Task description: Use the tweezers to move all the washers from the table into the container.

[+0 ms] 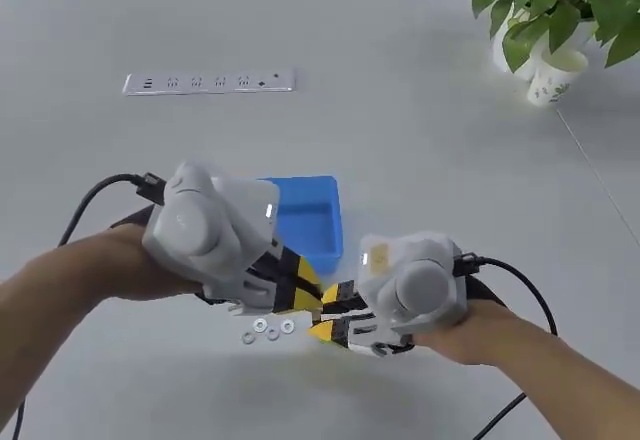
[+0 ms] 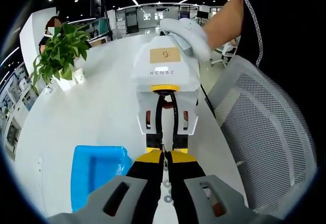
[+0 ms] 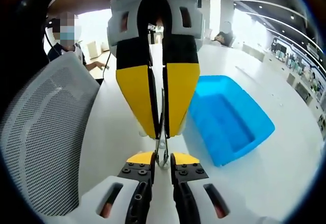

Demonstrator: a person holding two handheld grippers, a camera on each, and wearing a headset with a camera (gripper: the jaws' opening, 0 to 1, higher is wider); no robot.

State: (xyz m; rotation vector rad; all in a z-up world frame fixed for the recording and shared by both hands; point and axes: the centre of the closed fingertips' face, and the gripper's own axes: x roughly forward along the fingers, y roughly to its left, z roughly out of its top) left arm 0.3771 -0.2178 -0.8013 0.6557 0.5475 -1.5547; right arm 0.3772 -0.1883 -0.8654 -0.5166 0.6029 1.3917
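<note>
Left gripper (image 2: 163,156) and right gripper (image 3: 162,159) both clamp the tweezers (image 3: 162,150), jaws nearly shut; keep tips aligned, lower gently onto washers (image 1: 268,330) near the container (image 1: 318,222).

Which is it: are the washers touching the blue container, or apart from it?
Apart. The head view shows the washers lying flat on the table, clearly short of the blue container and its near wall.

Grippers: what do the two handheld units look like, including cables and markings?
The left gripper and right gripper match: rounded white housings, black jaws with yellow tips. A black cable trails from each. The right gripper's white front carries a tan square label above dark lettering. Forearms are bare.
</note>
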